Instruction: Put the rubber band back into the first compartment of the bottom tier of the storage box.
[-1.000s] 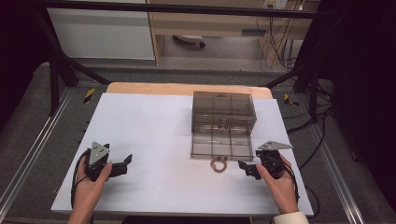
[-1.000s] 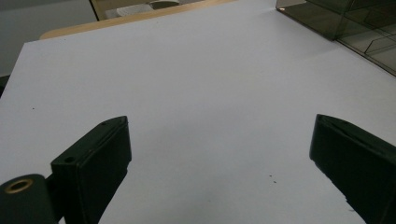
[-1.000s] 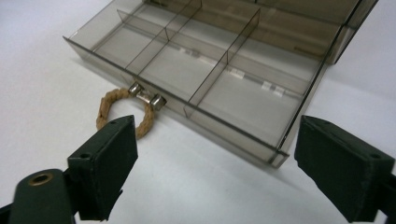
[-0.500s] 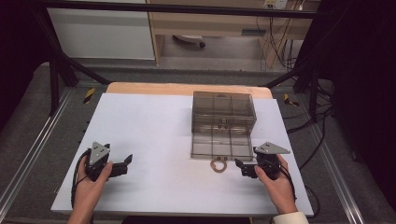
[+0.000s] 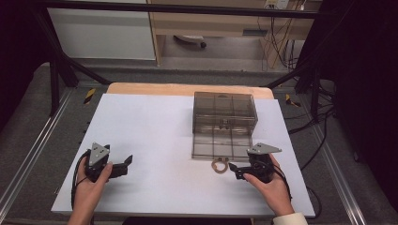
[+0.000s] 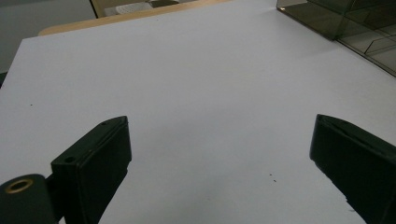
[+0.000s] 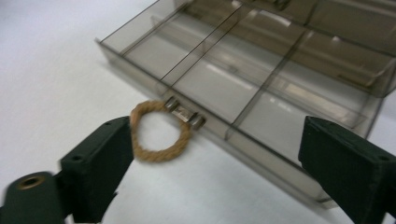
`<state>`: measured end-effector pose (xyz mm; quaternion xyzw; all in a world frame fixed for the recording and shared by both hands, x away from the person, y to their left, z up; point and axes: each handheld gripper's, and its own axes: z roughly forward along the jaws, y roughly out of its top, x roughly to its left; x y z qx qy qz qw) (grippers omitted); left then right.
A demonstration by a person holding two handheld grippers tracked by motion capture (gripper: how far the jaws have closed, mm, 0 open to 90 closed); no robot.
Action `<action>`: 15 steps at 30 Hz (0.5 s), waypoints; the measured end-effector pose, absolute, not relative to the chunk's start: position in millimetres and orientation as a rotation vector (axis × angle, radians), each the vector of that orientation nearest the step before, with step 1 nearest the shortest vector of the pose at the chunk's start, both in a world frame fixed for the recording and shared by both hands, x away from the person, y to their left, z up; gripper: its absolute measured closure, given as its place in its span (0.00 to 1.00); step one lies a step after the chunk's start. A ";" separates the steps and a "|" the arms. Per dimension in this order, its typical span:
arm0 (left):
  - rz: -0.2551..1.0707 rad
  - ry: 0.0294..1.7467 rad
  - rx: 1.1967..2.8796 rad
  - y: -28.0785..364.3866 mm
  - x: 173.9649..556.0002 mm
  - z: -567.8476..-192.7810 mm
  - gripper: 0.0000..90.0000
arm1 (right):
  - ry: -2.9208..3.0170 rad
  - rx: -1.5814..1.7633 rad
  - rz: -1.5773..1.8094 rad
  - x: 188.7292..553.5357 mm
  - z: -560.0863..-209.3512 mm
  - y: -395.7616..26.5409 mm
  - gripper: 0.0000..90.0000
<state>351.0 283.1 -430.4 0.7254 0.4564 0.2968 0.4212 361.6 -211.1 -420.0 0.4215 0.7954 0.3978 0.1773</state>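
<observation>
Rope ring [image 7: 158, 135]: small tan loop of twisted cord, lying flat on the white table [image 5: 155, 136], just ahead of the right gripper's near jaw, touching the box latch.
Right gripper [image 5: 238, 171]: jaws spread wide, holding nothing.
Left gripper [image 5: 123, 165]: jaws wide apart over bare table.
Box [image 7: 261, 74]: smoky clear plastic, divided compartments, lid open.

Rope ring [image 5: 218, 165]: small tan loop of twisted cord, lying flat on the white table, touching the latch at the box's near edge. Compartment box [image 5: 224, 123]: smoky clear plastic, open, at the ring's 12 o'clock.
</observation>
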 end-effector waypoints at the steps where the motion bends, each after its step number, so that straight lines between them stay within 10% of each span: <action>1: 0.743 1.143 1.817 283.4 351.0 -430.5 0.06 | 2.274 1.184 1.113 361.5 -419.2 -209.2 0.14; 15: 0.738 1.159 1.807 284.8 352.7 -430.3 0.06 | 2.340 1.099 1.124 353.7 -414.4 -194.0 0.24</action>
